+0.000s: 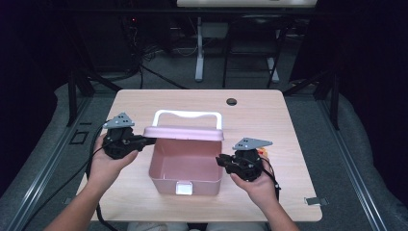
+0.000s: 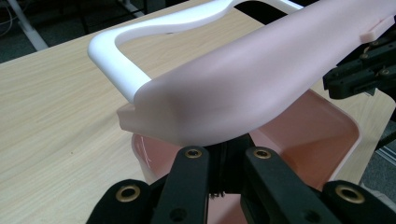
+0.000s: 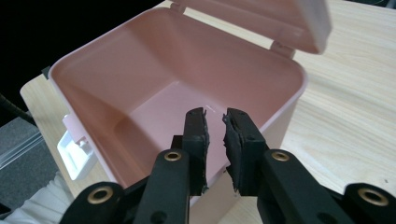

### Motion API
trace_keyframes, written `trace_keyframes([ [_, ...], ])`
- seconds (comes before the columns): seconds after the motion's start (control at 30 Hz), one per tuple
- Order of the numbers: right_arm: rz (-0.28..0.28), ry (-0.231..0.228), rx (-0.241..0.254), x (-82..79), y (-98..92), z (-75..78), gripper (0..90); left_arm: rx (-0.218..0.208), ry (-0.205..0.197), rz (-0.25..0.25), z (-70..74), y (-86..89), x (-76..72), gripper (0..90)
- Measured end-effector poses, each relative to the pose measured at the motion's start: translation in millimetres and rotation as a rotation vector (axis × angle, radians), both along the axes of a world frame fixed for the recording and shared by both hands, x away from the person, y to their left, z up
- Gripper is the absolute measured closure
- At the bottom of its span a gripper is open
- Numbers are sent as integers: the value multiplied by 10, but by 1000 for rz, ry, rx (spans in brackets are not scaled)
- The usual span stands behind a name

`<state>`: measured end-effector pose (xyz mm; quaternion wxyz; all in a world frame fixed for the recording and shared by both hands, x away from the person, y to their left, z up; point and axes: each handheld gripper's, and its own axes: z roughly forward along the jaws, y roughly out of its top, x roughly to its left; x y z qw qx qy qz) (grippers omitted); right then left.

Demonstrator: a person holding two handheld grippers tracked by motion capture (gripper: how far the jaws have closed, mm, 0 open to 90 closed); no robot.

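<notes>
One pink box sits mid-worktop, its lid swung up at the far side with the white handle beyond it. In the high view your left gripper is at the box's left, jaws on the lid's left end; your right gripper is at the box's right wall, just beside the rim. Count: one box, one lid, one handle, one white latch on the near wall, two grippers.

Left gripper view: jaws drawn together on the lid's edge, so you're holding the lid up. Box interior is below the lid and looks empty. Your other gripper sits past the box's far rim.

Right gripper view: jaws nearly together with a narrow gap, nothing between the pads; they hang above the box's near rim, pointing into the cavity. Latch is on the box's left wall here.

Step, as I judge it: lid held open, right hand free. Next move likely calls for keeping the lid steady while your right either loads the box or helps shut the lid.
</notes>
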<state>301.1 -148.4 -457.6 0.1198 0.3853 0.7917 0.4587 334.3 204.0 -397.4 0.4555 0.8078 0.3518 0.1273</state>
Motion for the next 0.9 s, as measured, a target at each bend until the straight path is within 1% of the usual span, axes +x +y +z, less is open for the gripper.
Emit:
trace_keyframes([
  [0.1, 16, 11, -5, -9, 31, -24, 827, -2, 1, 2, 14, 0, 21, 900],
  [0.17, 24, 19, -8, -15, 54, -40, 838, -2, 2, 4, 25, 0, 39, 900],
  [0.33, 36, 22, -16, -22, 95, -83, 844, -7, 4, 11, 33, -4, 73, 900],
  [0.4, 41, 27, -18, -25, 108, -100, 844, -4, 9, 10, 38, 0, 88, 899],
  [0.63, 57, 44, -28, -36, 177, -174, 842, -13, 11, 19, 44, -4, 131, 900],
  [0.9, 78, 58, -40, -46, 245, -214, 842, -14, 11, 23, 64, -7, 165, 900],
])
